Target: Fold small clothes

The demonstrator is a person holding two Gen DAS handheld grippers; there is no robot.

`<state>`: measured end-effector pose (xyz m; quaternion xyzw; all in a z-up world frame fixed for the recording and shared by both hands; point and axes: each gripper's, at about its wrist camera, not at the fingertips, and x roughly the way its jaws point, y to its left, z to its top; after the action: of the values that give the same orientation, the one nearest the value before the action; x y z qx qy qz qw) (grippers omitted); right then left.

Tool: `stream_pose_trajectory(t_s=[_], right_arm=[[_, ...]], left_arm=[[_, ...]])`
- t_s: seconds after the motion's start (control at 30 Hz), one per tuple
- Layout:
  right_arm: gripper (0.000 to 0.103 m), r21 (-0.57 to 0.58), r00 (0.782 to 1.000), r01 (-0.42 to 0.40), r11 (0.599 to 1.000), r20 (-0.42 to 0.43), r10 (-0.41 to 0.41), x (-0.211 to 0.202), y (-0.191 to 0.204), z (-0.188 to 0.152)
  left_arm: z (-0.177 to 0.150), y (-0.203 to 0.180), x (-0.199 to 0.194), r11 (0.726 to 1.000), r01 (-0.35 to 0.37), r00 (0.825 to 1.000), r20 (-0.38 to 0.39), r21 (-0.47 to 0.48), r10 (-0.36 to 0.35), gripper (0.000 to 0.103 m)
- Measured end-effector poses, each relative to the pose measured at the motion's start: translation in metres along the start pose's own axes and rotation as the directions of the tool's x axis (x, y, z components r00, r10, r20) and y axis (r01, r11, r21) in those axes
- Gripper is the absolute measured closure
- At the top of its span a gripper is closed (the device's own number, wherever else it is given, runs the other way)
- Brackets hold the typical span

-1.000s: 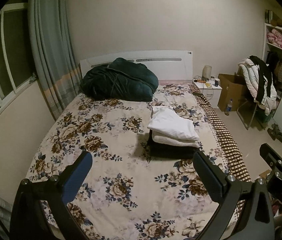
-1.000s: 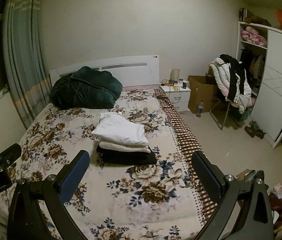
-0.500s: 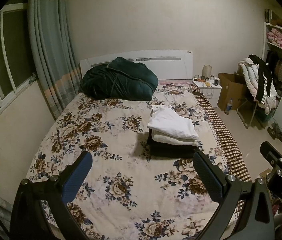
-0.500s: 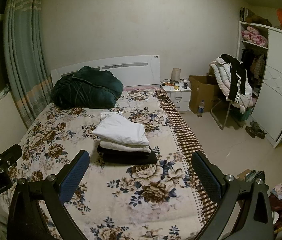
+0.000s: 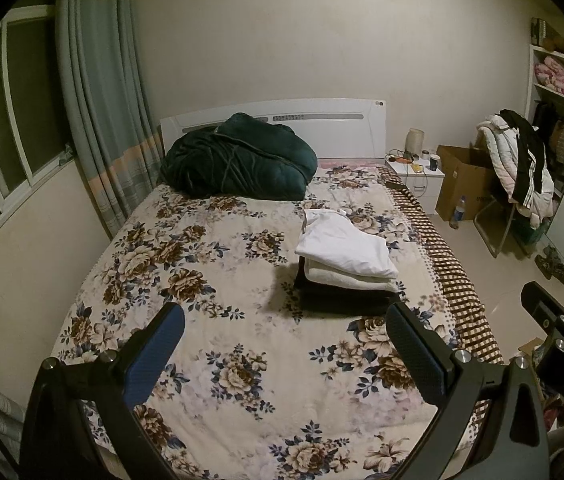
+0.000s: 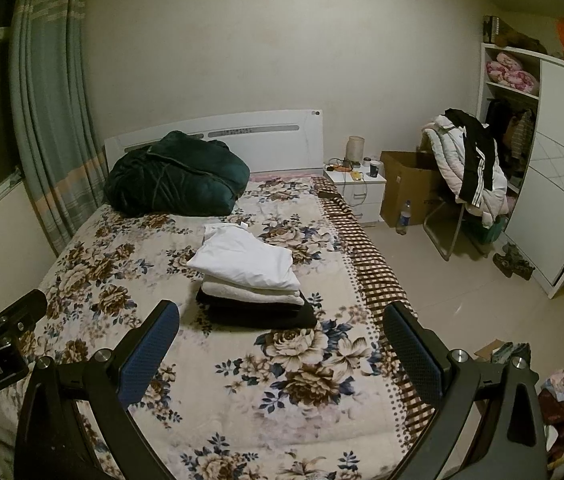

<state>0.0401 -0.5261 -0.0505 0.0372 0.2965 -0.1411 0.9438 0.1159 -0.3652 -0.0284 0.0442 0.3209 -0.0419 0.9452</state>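
Neatly stacked, the folded clothes (image 6: 252, 280) sit right of centre on the bed (image 6: 210, 360): a white garment (image 5: 343, 246) on top, a cream one (image 5: 345, 278) beneath it and a black one (image 5: 345, 300) at the bottom, all resting on the floral bedspread (image 5: 202, 280). From the left wrist view the pile lies at about 1 o'clock of the left hand-held gripper (image 5: 285, 342), whose blue-padded fingers (image 5: 154, 354) stand wide apart with nothing between them, held above the foot of the bed and clear of the stack. The right hand-held gripper (image 6: 282, 338) is likewise spread wide and empty, the pile lying at roughly 12 o'clock between its fingers in that view, well apart from both pads. Each gripper shows at the edge of the other's frame.

Beyond the clothes, at 11 o'clock, a dark green quilt (image 6: 176, 174) is bundled against the white headboard (image 6: 242, 128). A brown checked blanket edge (image 6: 365, 264) runs down the bed's right side. At 1 o'clock stand a white nightstand (image 6: 359, 192), a cardboard box (image 6: 405, 184) with a bottle (image 6: 403, 217) in front, and a chair draped with coats (image 6: 465, 164). A white wardrobe (image 6: 553, 184) fills the right wall; grey-green curtains (image 5: 94, 92) hang at the window on the left.
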Motion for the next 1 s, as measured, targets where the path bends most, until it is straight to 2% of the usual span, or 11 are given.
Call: stream_pose_trajectory(t_s=[1.0], right_arm=[[0.0,0.004,1.0,-0.001,1.0,0.002,0.001,-0.0017,0.002,-0.0031]], left_arm=[[-0.0054,0.0021,-0.0036,1.0,0.003,1.0,0.002,0.004,-0.003,0.0]])
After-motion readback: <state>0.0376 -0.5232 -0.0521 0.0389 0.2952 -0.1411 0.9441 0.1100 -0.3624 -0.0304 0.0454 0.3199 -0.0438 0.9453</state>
